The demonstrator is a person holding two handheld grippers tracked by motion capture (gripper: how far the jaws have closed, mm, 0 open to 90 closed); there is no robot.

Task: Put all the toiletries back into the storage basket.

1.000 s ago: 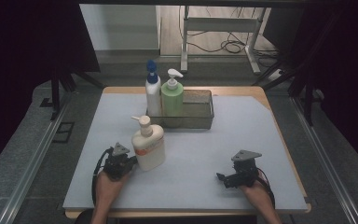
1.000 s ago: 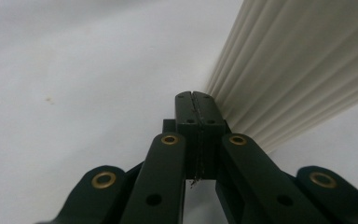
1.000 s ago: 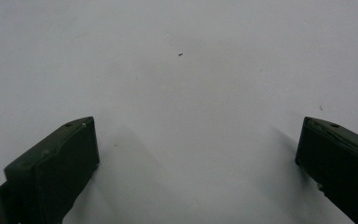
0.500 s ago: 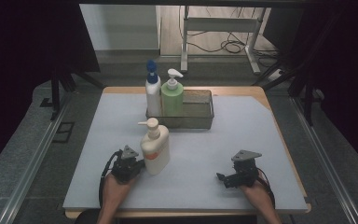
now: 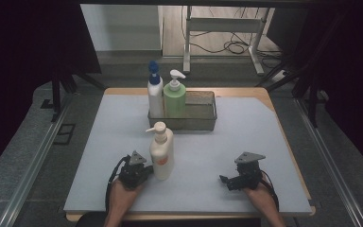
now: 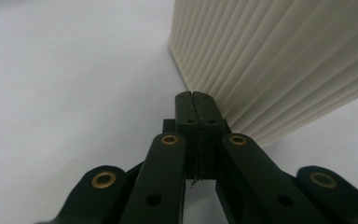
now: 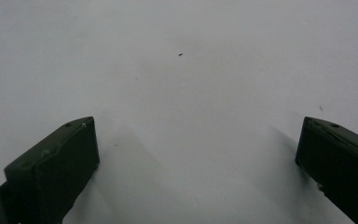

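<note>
No readable text anywhere (the cream bottle's (image 5: 162, 150) orange label blurs).

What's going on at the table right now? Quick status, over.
Left gripper shut, tips against the cream pump bottle, holding nothing. Right gripper open, empty. Bottle upright, short of the basket. Path clear.

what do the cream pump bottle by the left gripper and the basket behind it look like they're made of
The cream ribbed pump bottle looks like matte plastic: fine vertical ridges run down its wall in the left gripper view, with no glassy shine. The dark rectangular basket seems to be wire mesh, probably metal: the bottles' lower halves show through its walls.
</note>
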